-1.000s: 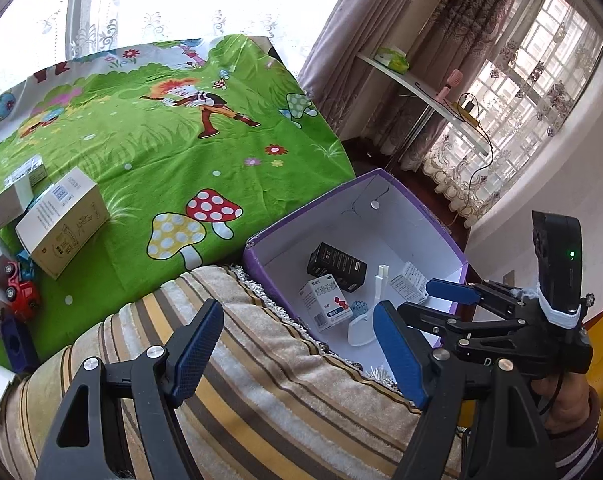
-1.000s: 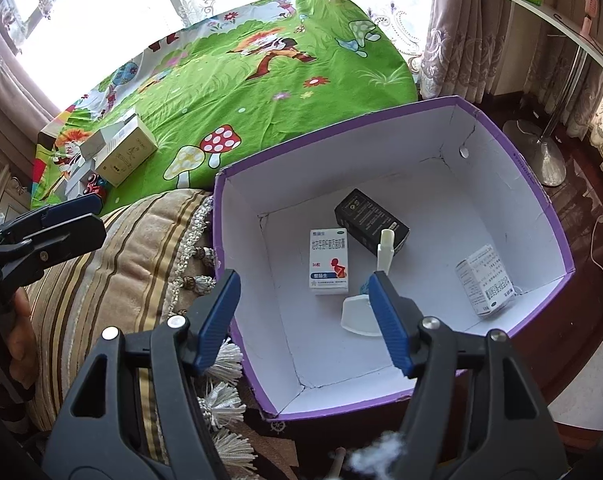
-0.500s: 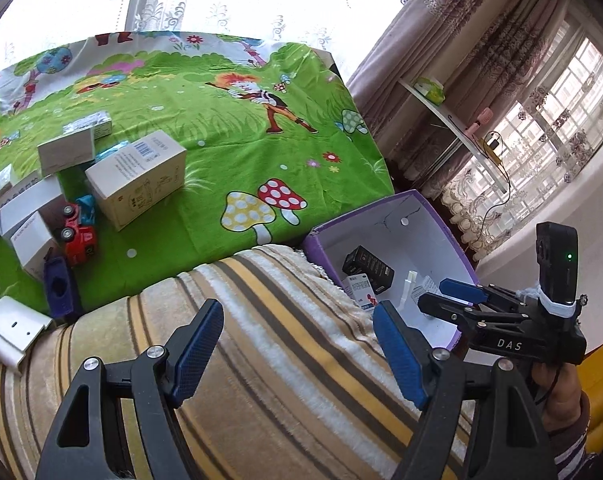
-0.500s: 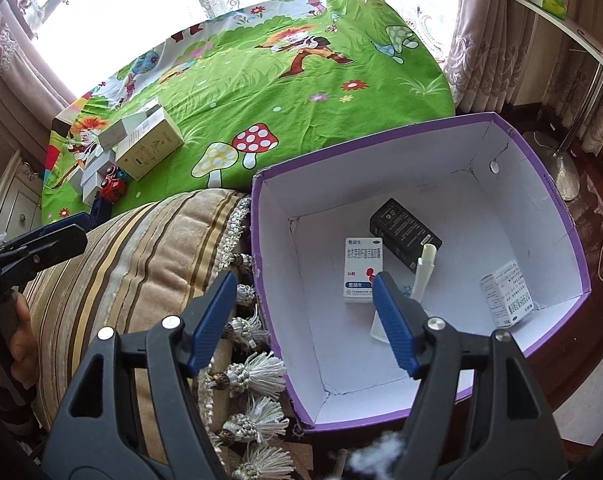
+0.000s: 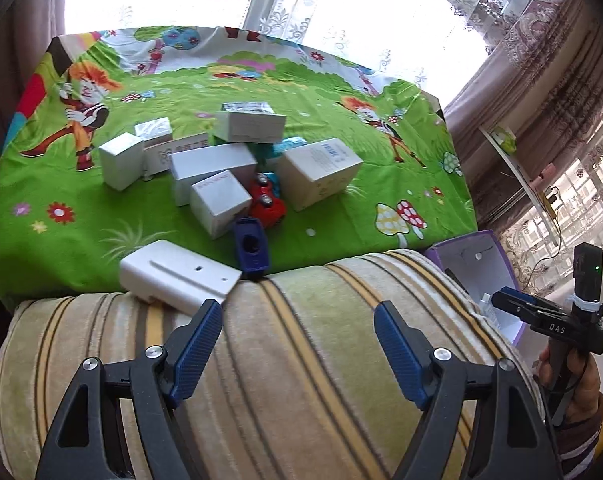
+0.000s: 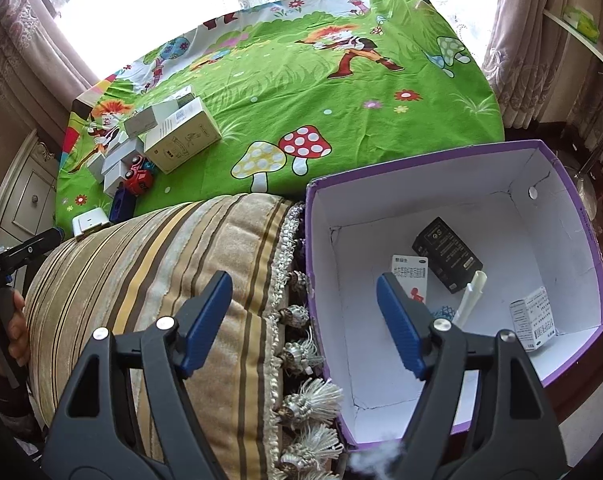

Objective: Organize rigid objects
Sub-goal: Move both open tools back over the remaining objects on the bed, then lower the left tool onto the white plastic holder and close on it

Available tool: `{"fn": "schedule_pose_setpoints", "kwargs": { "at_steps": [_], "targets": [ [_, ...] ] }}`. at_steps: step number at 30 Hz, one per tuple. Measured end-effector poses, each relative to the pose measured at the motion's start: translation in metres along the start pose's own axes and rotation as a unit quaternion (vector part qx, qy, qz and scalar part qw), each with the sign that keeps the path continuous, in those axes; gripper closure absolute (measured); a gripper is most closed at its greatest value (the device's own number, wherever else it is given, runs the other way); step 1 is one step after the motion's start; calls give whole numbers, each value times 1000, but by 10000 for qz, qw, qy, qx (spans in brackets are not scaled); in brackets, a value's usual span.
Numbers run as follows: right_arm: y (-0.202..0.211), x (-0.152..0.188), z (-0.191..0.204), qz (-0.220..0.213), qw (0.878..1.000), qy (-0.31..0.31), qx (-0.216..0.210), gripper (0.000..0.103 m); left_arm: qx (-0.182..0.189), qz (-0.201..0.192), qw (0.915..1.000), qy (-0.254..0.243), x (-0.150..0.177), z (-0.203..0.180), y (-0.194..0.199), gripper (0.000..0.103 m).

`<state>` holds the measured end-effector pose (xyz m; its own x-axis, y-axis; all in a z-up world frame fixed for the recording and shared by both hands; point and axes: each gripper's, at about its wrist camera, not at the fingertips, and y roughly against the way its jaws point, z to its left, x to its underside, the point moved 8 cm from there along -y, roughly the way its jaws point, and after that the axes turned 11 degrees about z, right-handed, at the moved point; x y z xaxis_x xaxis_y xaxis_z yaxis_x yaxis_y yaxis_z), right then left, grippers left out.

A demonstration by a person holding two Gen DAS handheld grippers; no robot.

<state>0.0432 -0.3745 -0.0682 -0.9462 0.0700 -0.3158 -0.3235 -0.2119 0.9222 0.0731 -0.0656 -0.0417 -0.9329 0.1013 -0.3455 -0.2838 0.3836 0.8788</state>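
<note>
Several white boxes (image 5: 215,168), a red toy car (image 5: 266,207), a dark blue block (image 5: 251,249) and a flat white device (image 5: 177,276) lie on the green cartoon sheet (image 5: 341,216). My left gripper (image 5: 297,342) is open and empty above the striped cushion (image 5: 301,360), facing that pile. My right gripper (image 6: 303,322) is open and empty over the cushion's tasselled edge, beside the purple box (image 6: 573,184). That box holds a black carton (image 6: 447,254), a white medicine carton (image 6: 409,276), a white tube (image 6: 471,296) and a small white box (image 6: 535,318).
The pile also shows in the right wrist view (image 6: 157,144), far left. The right gripper (image 5: 549,320) appears at the right edge of the left wrist view, by the purple box (image 5: 497,264). A glass shelf (image 5: 513,160) and curtains stand at the right.
My left gripper has swung left, from facing the purple box to facing the pile on the sheet. My right gripper has shifted left off the box toward the cushion. Both stayed open.
</note>
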Motion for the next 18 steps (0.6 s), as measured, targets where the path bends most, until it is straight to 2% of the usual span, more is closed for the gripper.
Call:
{"fn": "schedule_pose_setpoints", "kwargs": {
  "at_steps": [6, 11, 18],
  "targets": [
    [-5, -8, 8, 40, 9999, 107, -13, 25, -508, 125, 9985, -167, 2, 34, 1, 15],
    [-10, -13, 18, 156, 9993, 339, 35, 24, -842, 357, 9939, -618, -6, 45, -6, 3],
    [-10, -27, 34, 177, 9988, 435, -119, 20, -924, 790, 9879, -964, -22, 55, -28, 0]
  ]
}}
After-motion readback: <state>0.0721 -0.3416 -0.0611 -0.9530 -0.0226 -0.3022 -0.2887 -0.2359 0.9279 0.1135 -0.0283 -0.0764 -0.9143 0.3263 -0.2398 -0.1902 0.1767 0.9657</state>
